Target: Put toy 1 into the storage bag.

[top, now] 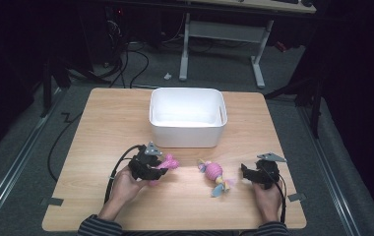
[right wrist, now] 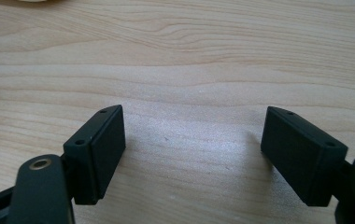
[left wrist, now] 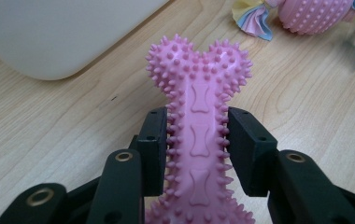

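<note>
From the high view, the white bin sits toward the far side of the counter, and nothing shows inside it, so no toy has gone in yet. Nearer than the bin and to its left, the left tool has the pink bone toy between its jaws, low over the wood. Nearer than the bin and a little to its right lies the pink ball toy with its pastel frills, untouched. Farther right of the bin's near corner, the right tool rests close to the counter, apart from the ball toy. By my reading the bone is grasped but not carried, and the ball toy is left to do.

In the left gripper view, the left tool is clamped on the shaft of the pink bone toy, pads pressed into its spikes. The bin's wall rises beyond, to the left; the ball toy is cut off by the top edge. The bone's near end is hidden among the jaws, and I cannot tell whether it touches the wood.

In the right gripper view, the right tool stands wide with nothing between its jaws, bare counter beyond. A pale sliver at the top edge is too cropped to identify.
</note>
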{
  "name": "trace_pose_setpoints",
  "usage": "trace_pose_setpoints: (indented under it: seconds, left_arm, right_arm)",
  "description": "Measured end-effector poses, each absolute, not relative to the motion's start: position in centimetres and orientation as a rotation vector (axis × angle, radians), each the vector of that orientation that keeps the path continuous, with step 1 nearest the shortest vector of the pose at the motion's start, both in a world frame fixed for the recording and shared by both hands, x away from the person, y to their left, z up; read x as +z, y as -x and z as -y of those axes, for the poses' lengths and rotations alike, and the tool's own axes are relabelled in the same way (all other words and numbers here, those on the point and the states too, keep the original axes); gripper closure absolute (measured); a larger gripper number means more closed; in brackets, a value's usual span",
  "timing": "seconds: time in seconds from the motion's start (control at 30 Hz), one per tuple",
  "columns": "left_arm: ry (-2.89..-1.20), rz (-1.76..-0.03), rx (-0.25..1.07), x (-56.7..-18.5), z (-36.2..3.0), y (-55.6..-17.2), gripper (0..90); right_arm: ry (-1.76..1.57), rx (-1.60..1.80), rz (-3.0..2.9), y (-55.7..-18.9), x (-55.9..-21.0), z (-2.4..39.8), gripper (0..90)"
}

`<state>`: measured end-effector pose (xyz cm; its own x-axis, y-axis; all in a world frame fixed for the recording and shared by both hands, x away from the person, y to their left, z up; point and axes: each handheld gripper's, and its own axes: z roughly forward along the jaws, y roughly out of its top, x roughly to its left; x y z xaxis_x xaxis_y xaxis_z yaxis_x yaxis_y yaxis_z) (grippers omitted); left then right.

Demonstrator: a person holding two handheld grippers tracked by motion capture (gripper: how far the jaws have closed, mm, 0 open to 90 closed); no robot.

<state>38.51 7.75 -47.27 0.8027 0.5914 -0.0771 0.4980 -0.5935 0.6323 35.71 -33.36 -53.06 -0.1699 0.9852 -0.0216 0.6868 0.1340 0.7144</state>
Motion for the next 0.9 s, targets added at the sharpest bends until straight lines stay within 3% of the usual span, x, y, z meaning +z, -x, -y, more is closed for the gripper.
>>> trace_pose_setpoints:
  seconds: [0.9]
  left_arm:
    - [-2.230,-0.764,0.172,-40.7,-10.5,-39.3,59.8]
  right_arm:
    - [-1.600,0.787,-1.923,-35.7,-53.1,33.3,22.0]
